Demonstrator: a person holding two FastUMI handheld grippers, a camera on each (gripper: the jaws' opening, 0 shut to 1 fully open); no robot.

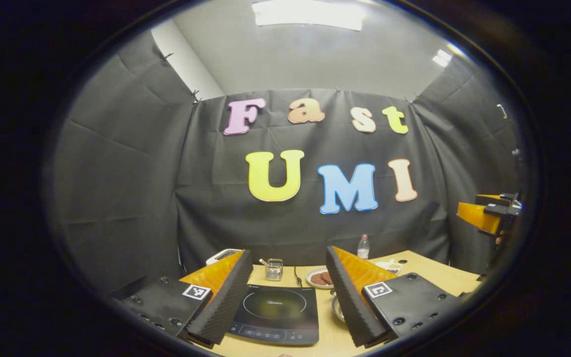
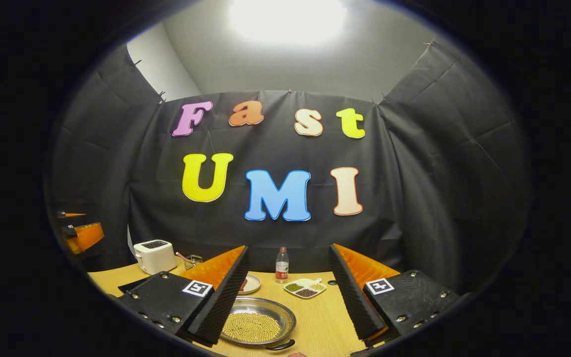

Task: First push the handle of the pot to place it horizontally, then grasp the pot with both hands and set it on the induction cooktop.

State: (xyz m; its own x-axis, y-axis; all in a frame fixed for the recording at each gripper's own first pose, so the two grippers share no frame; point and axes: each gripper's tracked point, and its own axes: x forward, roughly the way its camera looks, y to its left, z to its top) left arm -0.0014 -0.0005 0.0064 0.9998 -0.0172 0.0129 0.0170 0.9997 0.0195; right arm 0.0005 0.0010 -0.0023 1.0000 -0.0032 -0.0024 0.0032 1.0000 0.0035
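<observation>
The left gripper (image 1: 285, 302) is held above the table (image 1: 434, 270) with its fingers spread wide, framing the induction cooktop (image 1: 275, 315). The right gripper (image 2: 285, 305) is likewise released — between its fingers, near and slightly left, sits the pot (image 2: 258, 325) filled with small yellowish beads, its dark handle (image 2: 280, 345) at the near rim.

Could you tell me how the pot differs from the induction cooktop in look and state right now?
The pot is a round, shallow metal pan with a raised rim; the induction cooktop is a flat, dark, squarish slab with a ring marked on it. The pot holds a layer of small yellowish grains; the cooktop has nothing on it. The pot has a dark handle at its near edge; the cooktop has a control strip along its near edge. Both rest on the wooden table.
</observation>
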